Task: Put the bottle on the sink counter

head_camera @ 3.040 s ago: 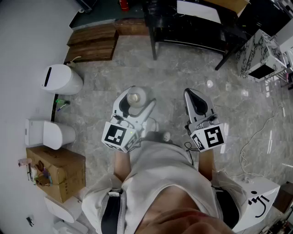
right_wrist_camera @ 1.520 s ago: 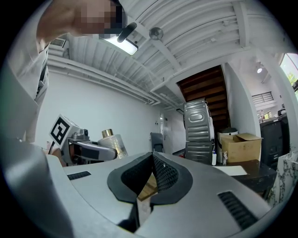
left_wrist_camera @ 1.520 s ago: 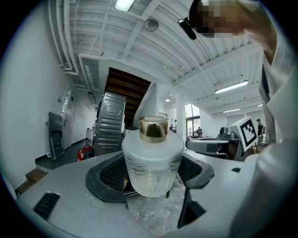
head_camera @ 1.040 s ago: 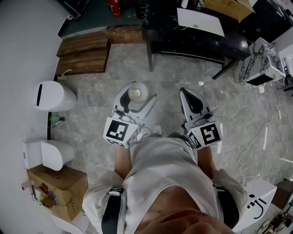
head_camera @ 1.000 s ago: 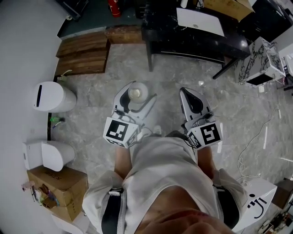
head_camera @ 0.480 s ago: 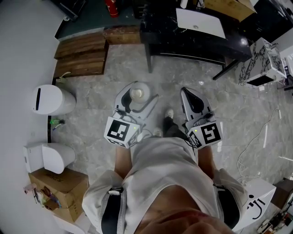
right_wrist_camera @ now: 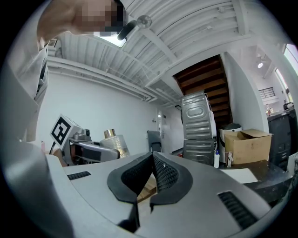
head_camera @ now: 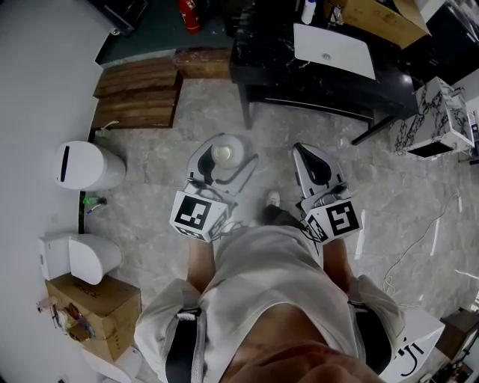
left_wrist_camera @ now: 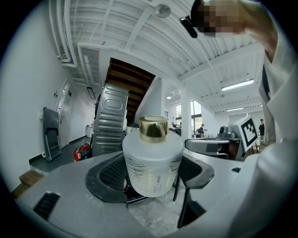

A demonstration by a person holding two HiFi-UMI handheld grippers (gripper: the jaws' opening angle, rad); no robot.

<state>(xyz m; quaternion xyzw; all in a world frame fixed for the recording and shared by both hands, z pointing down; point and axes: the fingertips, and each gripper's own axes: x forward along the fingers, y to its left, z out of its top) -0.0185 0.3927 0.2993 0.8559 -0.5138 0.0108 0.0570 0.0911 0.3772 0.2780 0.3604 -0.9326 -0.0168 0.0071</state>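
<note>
A frosted bottle (left_wrist_camera: 152, 160) with a gold cap is upright between the jaws of my left gripper (left_wrist_camera: 151, 180), which is shut on it. From the head view, the bottle (head_camera: 222, 155) and left gripper (head_camera: 227, 144) hang over the grey stone floor in front of the person. My right gripper (head_camera: 307, 153) is beside it, shut and with nothing in it; its pads (right_wrist_camera: 160, 173) touch. The black sink counter (head_camera: 277, 63) with a white basin (head_camera: 333, 48) stands ahead, at the top of the head view.
Two white toilets (head_camera: 86, 164) (head_camera: 78, 256) line the left wall, with a cardboard box (head_camera: 90, 310) below them. Wooden steps (head_camera: 138, 86) lie at the upper left. A white bottle (head_camera: 308, 11) and a cardboard box (head_camera: 374, 19) stand on the counter. A marbled unit (head_camera: 441, 112) stands right.
The person has walked forward: the sink counter and basin have come nearer and lower in the head view. Both grippers keep their places, the left one still holding the bottle.
</note>
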